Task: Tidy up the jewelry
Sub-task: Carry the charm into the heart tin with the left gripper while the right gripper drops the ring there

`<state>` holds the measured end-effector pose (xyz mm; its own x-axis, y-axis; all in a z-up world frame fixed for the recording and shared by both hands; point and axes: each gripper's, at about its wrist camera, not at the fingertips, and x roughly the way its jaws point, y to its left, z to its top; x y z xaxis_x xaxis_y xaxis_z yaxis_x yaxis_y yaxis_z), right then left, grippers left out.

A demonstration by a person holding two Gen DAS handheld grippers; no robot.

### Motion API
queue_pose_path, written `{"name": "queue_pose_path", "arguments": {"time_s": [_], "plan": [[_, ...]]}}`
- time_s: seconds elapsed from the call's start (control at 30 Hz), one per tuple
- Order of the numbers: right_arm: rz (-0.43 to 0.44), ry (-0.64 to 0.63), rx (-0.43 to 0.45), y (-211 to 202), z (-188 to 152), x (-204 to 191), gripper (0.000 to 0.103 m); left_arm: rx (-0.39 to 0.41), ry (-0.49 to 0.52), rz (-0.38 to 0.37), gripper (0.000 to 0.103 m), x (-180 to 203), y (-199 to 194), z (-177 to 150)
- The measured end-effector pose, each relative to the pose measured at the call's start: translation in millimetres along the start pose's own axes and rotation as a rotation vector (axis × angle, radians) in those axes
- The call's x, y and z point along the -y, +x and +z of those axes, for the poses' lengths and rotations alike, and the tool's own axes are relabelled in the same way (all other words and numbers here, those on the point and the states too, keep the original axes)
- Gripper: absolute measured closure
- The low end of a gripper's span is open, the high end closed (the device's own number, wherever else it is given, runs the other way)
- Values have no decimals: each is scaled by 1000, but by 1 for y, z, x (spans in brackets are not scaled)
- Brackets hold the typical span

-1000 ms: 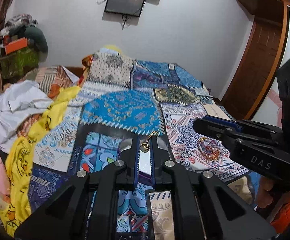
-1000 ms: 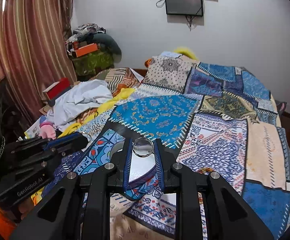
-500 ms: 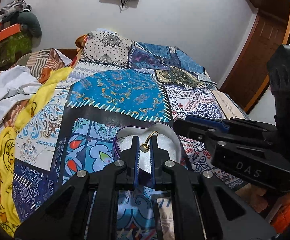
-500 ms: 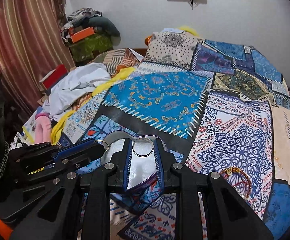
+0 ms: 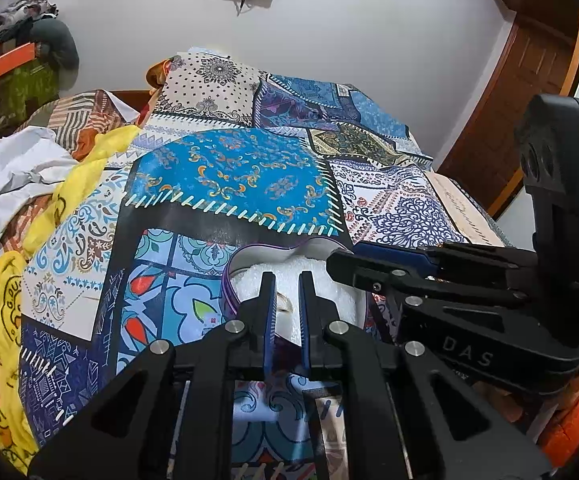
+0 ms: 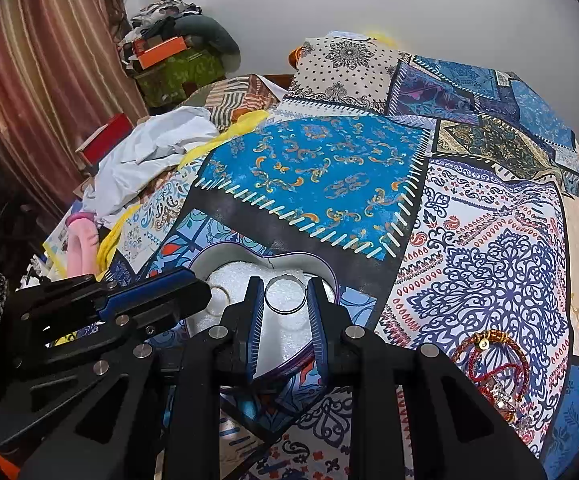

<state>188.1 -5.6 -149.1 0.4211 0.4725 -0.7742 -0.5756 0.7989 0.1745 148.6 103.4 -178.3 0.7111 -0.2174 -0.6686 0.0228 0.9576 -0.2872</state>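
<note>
A heart-shaped tin with white foam inside lies on the patterned bedspread; it also shows in the left wrist view. My right gripper is shut on a silver bangle and holds it over the tin. My left gripper hangs over the tin with its jaws slightly apart and empty. A small gold ring lies on the foam below the left gripper. It also shows between the left fingers. The right gripper crosses the left wrist view at right.
Red and gold bracelets lie on the bedspread at lower right. Piled clothes and a yellow cloth lie along the left side. A wooden door stands at right, and a curtain hangs at left.
Both grippers came down over the heart-shaped tin. The left gripper opened and let go of the gold piece, which now lies on the foam. The right gripper still holds the bangle.
</note>
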Motion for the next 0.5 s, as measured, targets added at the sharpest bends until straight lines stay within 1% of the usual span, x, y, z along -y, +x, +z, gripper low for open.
{"name": "queue_pose_path", "arguments": {"time_s": [0.2, 0.33, 0.5], "plan": [[4, 9, -4, -4, 1, 1, 83, 16, -11, 19, 95, 2, -14, 2], [3, 4, 16, -15, 0, -2, 80, 41, -1, 36, 95, 8, -30, 4], [-21, -8, 55, -36, -1, -7, 79, 73, 13, 51, 95, 18, -49, 7]]}}
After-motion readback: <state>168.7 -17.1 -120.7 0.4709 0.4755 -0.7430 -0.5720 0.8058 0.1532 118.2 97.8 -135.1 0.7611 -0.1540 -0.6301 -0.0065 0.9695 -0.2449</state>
